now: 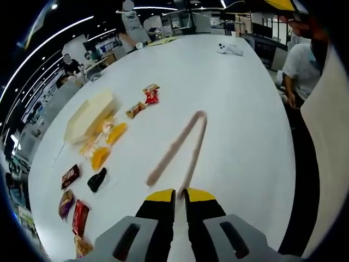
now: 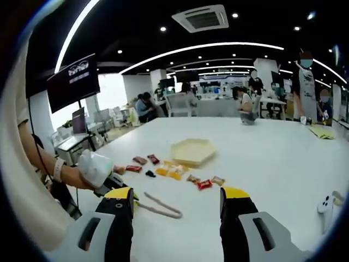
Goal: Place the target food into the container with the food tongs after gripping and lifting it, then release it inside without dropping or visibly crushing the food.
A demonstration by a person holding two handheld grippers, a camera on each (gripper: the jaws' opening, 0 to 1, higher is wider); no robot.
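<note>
In the left gripper view, the left claw (image 1: 179,195), black with yellow tips, has its two jaws pressed nearly together at the bottom, apparently pinching the near ends of the pale beige food tongs (image 1: 182,147), though the contact itself is blurred; the tongs stretch away from the tips over the broad white counter (image 1: 229,109), their arms joining at the far end. To the left of the tongs lies a pale yellow shallow container (image 1: 88,115), and just beside it a loose row of wrapped snacks: orange-yellow packets (image 1: 107,143) near the container's edge, a red packet (image 1: 151,95) farther off, a small black packet (image 1: 97,179) and dark red and brown wrappers (image 1: 71,176) nearer the counter's left rim. A white handheld controller (image 1: 229,49) sits well apart at the far side. In the right gripper view, the right claw (image 2: 177,199) hangs above the counter with its jaws spread wide and nothing between them. Beyond it the container (image 2: 192,151) shows as a hexagonal tray with the snacks scattered in front of it, and the tongs (image 2: 159,206) lie on the counter by a white-gloved hand (image 2: 94,168) at the left.
</note>
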